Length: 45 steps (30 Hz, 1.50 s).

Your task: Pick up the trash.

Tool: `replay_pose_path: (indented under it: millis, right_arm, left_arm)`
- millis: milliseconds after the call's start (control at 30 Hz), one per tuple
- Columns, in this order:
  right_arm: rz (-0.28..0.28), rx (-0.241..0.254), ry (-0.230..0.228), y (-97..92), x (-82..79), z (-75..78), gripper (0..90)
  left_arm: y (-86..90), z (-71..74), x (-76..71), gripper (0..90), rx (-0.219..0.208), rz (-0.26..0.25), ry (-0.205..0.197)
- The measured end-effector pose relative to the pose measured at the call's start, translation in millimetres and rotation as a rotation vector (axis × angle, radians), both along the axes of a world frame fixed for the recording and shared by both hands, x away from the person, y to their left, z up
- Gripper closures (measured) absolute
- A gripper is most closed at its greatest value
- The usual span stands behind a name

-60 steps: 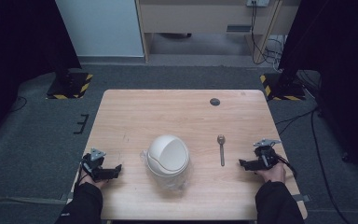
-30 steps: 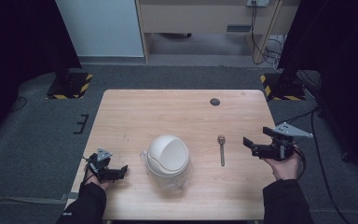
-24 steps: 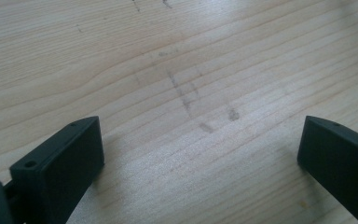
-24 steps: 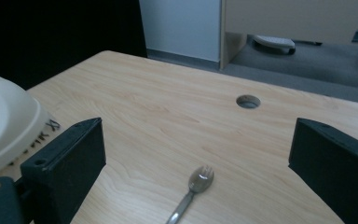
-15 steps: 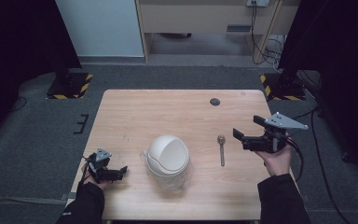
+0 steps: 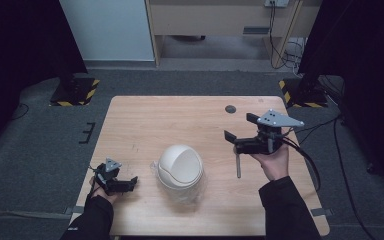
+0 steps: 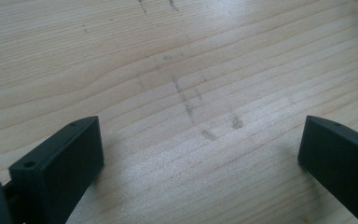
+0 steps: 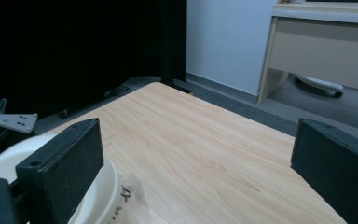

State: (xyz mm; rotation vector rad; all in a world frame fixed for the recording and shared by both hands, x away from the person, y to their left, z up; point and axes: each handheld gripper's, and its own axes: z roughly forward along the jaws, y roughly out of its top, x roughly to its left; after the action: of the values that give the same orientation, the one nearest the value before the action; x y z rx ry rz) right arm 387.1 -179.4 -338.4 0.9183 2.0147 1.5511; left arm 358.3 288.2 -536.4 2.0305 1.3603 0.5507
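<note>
A white domed container (image 6: pixel 180 166) lies on clear plastic in the near middle of the wooden table (image 6: pixel 170 120). A slim metal utensil (image 6: pixel 238 165) lies to its right. My right gripper (image 6: pixel 240 128) is held above the utensil's far end, open and empty, jaws pointing left. In the right gripper view the open gripper (image 8: pixel 196 154) looks across the table, with the white container (image 8: pixel 114 189) at lower left. My left gripper (image 6: pixel 129 184) rests near the front left edge, open, pointing at the container. In the left gripper view its jaws (image 7: pixel 200 149) frame bare wood.
A small dark round spot (image 6: pixel 230 109) marks the far right of the table. A light cabinet (image 6: pixel 220 20) and a white panel (image 6: pixel 105 30) stand beyond the far edge. Cables (image 6: pixel 315 165) trail off the right side.
My right gripper has lifted off the table's right edge and moved left and farther away, over the utensil's far end. The left gripper has shifted slightly nearer the front edge.
</note>
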Motion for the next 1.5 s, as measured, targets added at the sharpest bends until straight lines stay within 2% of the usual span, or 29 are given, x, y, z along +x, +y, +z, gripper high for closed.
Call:
replay_pose_path:
  millis: [200,300,433,533,667,700,767,800,933,1067,1367,1500]
  right_arm:
    - [0.042,-0.004,0.015,20.3,1.2,-4.3,2.8]
    - [0.068,-0.023,0.034,36.1,1.5,-14.9,2.9]
    - [0.089,-0.033,0.049,46.0,1.1,-24.2,3.0]
    - [0.122,-0.048,0.093,59.3,0.2,-37.4,3.2]
    - [0.145,-0.051,0.114,67.6,-1.7,-46.1,3.2]
    - [0.163,-0.069,0.13,73.8,-3.1,-53.8,3.2]
    - [0.166,-0.079,0.135,75.7,-3.5,-56.5,3.2]
    - [0.175,-0.105,0.152,80.3,-4.4,-65.0,3.2]
    - [0.182,-0.115,0.174,83.3,-5.5,-74.7,3.2]
    - [0.191,-0.176,0.205,88.0,-5.3,-86.8,2.8]
    - [0.182,-0.21,0.252,97.9,0.5,-101.5,2.9]
    - [0.18,-0.218,0.244,97.4,-0.3,-101.6,3.1]
  left_arm:
    - [-0.4,0.0,0.1,0.0,0.0,0.004,0.0]
    - [-0.4,0.0,0.1,0.0,0.0,0.005,0.0]
    - [-0.4,0.0,0.1,0.0,0.0,0.005,0.0]
    - [-0.4,0.0,0.1,0.0,0.0,0.005,0.0]
    - [-0.4,0.0,0.1,0.0,0.0,0.005,0.0]
    - [-0.5,0.0,0.1,0.0,0.0,0.005,0.0]
    - [-0.4,0.0,0.1,0.0,0.0,0.005,0.0]
    - [-0.5,0.0,0.1,0.0,0.0,0.005,0.0]
    - [-0.4,0.0,0.1,0.0,0.0,0.005,0.0]
    - [-0.4,0.0,0.1,0.0,0.0,0.005,0.0]
    - [-0.4,0.0,0.0,0.0,0.0,0.005,0.0]
    - [-0.5,-0.1,0.1,0.0,0.0,0.005,-0.001]
